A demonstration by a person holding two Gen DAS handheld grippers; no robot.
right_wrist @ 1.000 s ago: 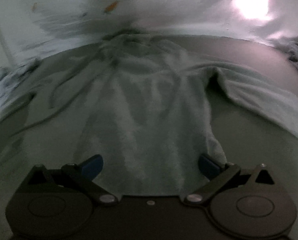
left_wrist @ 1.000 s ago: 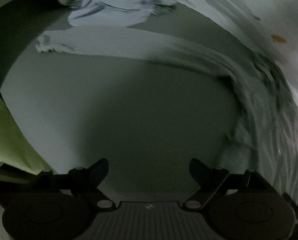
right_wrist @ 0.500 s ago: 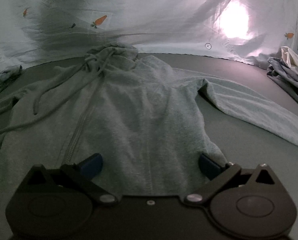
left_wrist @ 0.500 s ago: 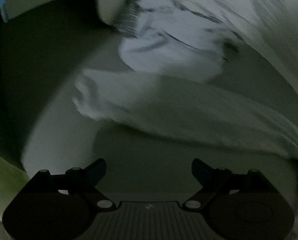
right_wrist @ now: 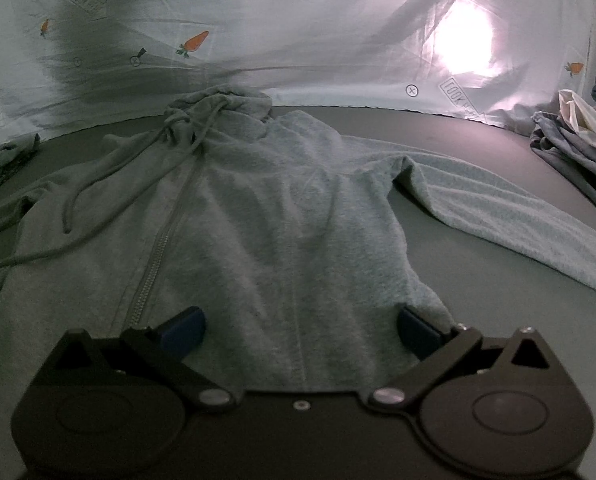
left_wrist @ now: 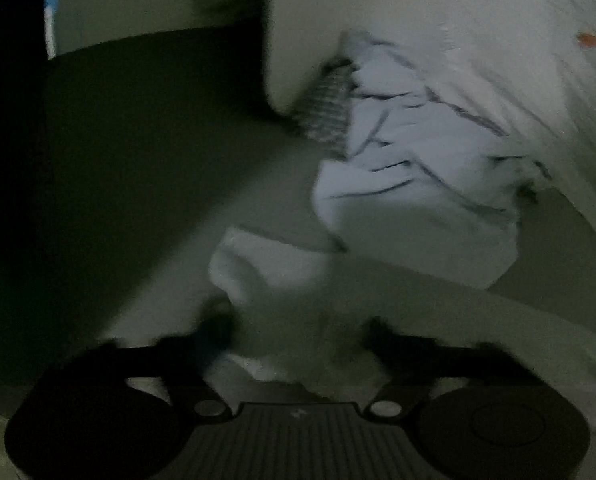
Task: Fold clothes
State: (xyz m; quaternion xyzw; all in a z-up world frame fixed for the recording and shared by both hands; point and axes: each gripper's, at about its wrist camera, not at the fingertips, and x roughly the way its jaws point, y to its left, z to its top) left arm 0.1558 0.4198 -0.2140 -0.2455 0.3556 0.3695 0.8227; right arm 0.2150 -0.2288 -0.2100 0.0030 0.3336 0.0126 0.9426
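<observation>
A grey zip hoodie [right_wrist: 266, 208] lies front-up and spread flat on the dark table [right_wrist: 478, 280], hood toward a carrot-print sheet [right_wrist: 258, 20] hung behind it. The right gripper [right_wrist: 298, 326] hovers over the hem with its 2 blue-padded jaws spread wide, gripping nothing. The left gripper [left_wrist: 298, 340] is closing on the cuff end of the hoodie's sleeve [left_wrist: 282, 280], cloth bunched between its jaws (the view is dim and blurred, so pad contact is unclear). A crumpled pale garment [left_wrist: 418, 196] sits just beyond that cuff.
</observation>
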